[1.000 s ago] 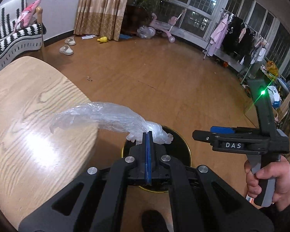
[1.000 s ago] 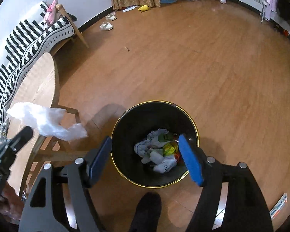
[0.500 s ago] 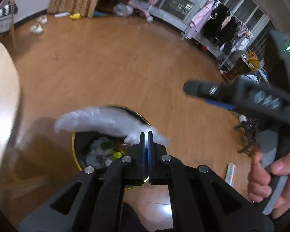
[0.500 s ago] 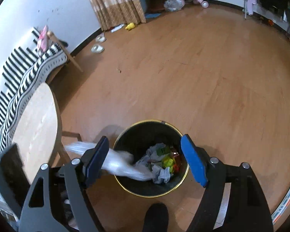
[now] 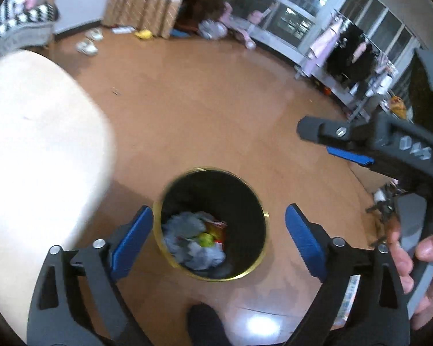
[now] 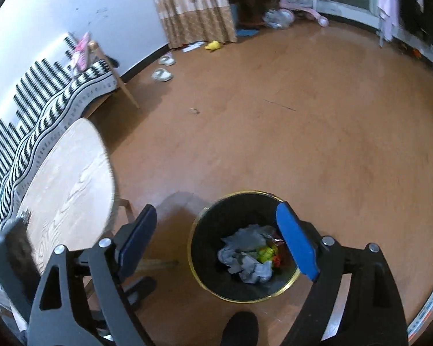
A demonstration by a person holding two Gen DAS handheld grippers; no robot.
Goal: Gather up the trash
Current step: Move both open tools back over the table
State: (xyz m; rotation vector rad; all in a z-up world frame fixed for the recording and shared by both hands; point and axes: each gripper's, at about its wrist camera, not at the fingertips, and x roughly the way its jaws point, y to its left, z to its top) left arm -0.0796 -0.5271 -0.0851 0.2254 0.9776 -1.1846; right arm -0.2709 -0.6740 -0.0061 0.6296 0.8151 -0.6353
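A black trash bin with a gold rim [image 5: 261, 201] stands on the wooden floor below both grippers; it also shows in the right wrist view [image 6: 205, 222]. Inside lie crumpled clear plastic [image 5: 193, 245] and colourful wrappers [image 6: 270, 252]. My left gripper [image 5: 218, 242] is open and empty right above the bin. My right gripper [image 6: 216, 239] is open and empty, above the bin's left side. The right gripper also shows at the right of the left wrist view [image 5: 360, 147], held by a hand.
A round light wooden table [image 5: 29, 144] stands left of the bin, also in the right wrist view [image 6: 69, 178]. A striped sofa [image 6: 43, 106] is behind it. Slippers [image 6: 161, 75], a curtain [image 6: 193, 5] and a clothes rack [image 5: 349, 49] line the far walls.
My left gripper carried the clear plastic bag from the table over the bin, then opened. The bag now lies in the bin. The right gripper stayed open.
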